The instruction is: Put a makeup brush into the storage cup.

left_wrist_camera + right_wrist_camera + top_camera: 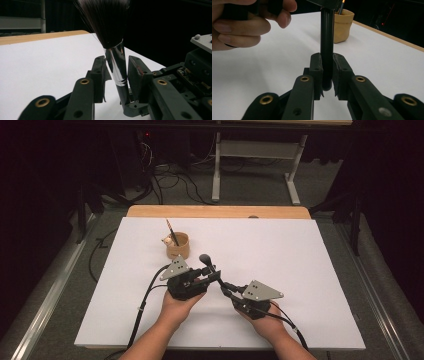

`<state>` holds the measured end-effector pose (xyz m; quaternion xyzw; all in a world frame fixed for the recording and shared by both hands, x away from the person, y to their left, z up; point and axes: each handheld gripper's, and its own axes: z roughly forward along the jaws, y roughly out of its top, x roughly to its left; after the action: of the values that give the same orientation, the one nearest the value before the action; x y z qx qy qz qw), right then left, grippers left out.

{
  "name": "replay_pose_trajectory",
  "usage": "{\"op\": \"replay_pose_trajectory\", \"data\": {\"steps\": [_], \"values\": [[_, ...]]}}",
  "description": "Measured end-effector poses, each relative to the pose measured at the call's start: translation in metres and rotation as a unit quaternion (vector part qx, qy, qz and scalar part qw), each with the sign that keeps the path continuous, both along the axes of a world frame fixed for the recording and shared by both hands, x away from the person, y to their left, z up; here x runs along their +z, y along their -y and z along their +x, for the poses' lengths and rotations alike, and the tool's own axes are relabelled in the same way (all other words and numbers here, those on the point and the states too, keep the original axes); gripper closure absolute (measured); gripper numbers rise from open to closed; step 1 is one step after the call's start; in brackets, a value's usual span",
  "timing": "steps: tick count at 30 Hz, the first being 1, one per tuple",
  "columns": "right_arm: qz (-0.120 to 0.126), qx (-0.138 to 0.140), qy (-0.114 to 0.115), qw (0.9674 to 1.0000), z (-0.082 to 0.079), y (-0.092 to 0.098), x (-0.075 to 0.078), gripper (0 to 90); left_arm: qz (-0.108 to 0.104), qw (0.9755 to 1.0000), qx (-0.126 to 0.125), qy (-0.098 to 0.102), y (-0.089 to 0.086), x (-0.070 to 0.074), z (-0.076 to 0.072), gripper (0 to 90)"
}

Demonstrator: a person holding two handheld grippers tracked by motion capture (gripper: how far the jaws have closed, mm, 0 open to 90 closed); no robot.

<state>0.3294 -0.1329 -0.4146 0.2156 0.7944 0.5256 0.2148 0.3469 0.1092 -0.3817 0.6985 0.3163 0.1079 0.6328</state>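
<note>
So both grippers are on the same thing: a makeup brush with a black handle, silver metal collar and dark bristle head (206, 261), held up off the white surface (280, 265) between the two hands. The right gripper (226, 287) has its fingers pressed tight on the bottom end of the black handle; in the right gripper view the rod (327, 50) stands straight up between the pads. The left gripper (212, 275) sits higher up the brush, and in the left gripper view its fingers bracket the shiny collar (117, 65) just below the bristles. The left pad looks like it's touching the collar, but there's a thin gap on the other side, so I can't call that a firm pinch. Farther back on the surface stands a small tan cup (178, 245) with a thin pencil-like stick (171, 231) leaning out of it, well apart from the grippers.
</note>
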Motion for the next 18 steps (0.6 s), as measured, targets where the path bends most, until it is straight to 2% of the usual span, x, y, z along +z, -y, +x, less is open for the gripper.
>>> {"op": "replay_pose_trajectory", "data": {"steps": [5,18], "values": [[-0.001,0.0,0.002,1.0,0.0,0.0,0.0,81.7,-0.003,1.0,-0.003,0.001,-0.0007,0.0001,-0.0005,72.2],[0.001,0.001,0.007,1.0,-0.0001,-0.0004,0.0001,81.4,-0.016,0.9997,-0.018,0.003,-0.0008,0.0003,-0.0013,75.6]]}}
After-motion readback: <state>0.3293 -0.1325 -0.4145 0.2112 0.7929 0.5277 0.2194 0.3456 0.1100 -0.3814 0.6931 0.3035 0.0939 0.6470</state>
